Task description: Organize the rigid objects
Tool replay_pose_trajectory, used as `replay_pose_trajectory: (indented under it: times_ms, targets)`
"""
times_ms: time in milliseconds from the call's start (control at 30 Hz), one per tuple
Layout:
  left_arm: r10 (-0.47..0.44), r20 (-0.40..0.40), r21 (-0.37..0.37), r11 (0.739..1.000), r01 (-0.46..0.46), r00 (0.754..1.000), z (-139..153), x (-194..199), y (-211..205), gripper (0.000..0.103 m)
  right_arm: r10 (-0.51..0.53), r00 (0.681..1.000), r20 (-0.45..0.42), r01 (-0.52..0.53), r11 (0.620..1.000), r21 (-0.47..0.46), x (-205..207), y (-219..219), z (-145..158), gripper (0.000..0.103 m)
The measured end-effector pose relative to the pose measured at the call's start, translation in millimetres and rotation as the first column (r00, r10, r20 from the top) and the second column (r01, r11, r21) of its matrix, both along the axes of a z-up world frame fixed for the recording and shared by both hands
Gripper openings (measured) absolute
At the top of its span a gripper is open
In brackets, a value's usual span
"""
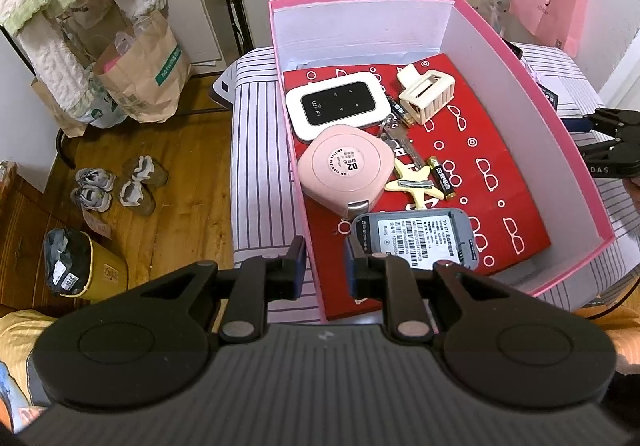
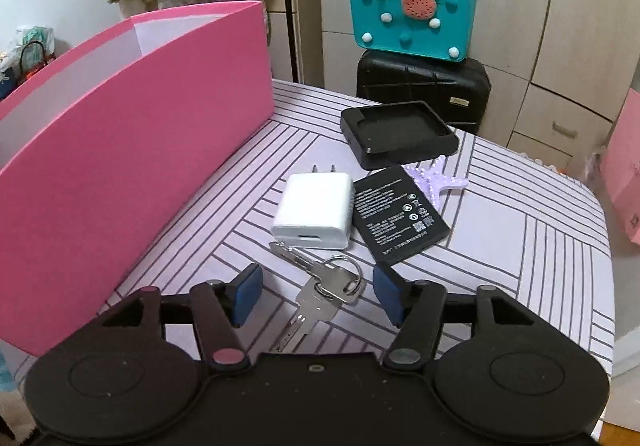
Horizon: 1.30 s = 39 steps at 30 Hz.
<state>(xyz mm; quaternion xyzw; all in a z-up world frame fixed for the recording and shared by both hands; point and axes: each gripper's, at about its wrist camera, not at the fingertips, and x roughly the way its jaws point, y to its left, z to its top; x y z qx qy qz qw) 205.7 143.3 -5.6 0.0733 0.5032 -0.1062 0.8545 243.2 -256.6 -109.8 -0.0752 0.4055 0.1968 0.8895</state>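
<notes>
The left hand-held gripper (image 1: pixel 326 266) is narrow, with its jaws on either side of the near wall of the pink box (image 1: pixel 560 126). The inner pad seems apart from the wall, so I judge it steadies the box and does not clamp it.

The right hand-held gripper (image 2: pixel 316 292) is about half open and points down, right of the box. The key bunch (image 2: pixel 340 282) lies between its fingers, untouched and flat on the striped tabletop (image 2: pixel 540 266). I judge it is the next thing to take.

Inside the box:
- one router (image 1: pixel 338 104)
- one pink case (image 1: pixel 344 170)
- one hair claw (image 1: pixel 426 92)
- one star clip (image 1: pixel 414 186)
- two batteries (image 1: pixel 442 178)
- one grey device (image 1: pixel 416 242)
- some keys (image 1: pixel 402 138)

Right of the box, beyond the keys:
- one charger (image 2: pixel 314 210)
- one flat battery (image 2: pixel 400 214)
- one black tray (image 2: pixel 398 134)
- one purple starfish (image 2: pixel 438 178)
</notes>
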Motion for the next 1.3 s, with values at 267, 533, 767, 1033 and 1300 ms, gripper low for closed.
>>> replay_pose_trajectory:
  times_ms: [267,533,767,1033,1300]
  targets:
    - [0.005,0.003,-0.006,1.0,-0.005,1.0,1.1,-0.3,-0.6,0.018,-0.062,0.996,-0.063,0.071,0.984,0.162,-4.7,-26.2,13.2,0.004]
    - [-0.002,0.01,-0.03,1.0,0.002,1.0,0.9,-1.7,3.5,0.02,-0.062,0.995,-0.082,0.08,0.97,0.229,-14.9,-33.3,26.1,0.004]
    - [-0.037,0.02,0.014,0.999,0.037,0.999,0.0,-4.8,-2.0,0.02,-0.009,1.0,0.017,0.007,0.994,0.105,-28.4,-10.9,63.7,0.004]
    - [-0.053,0.023,0.002,0.999,0.053,0.998,-0.9,-6.6,0.4,0.02,0.084,0.989,0.125,-0.092,0.993,0.067,-40.3,16.8,129.6,0.004]
    - [-0.065,0.018,-0.027,0.998,0.065,0.998,1.0,-7.6,6.4,0.02,0.181,0.947,0.265,-0.199,0.979,0.043,-51.6,61.5,175.5,0.004]
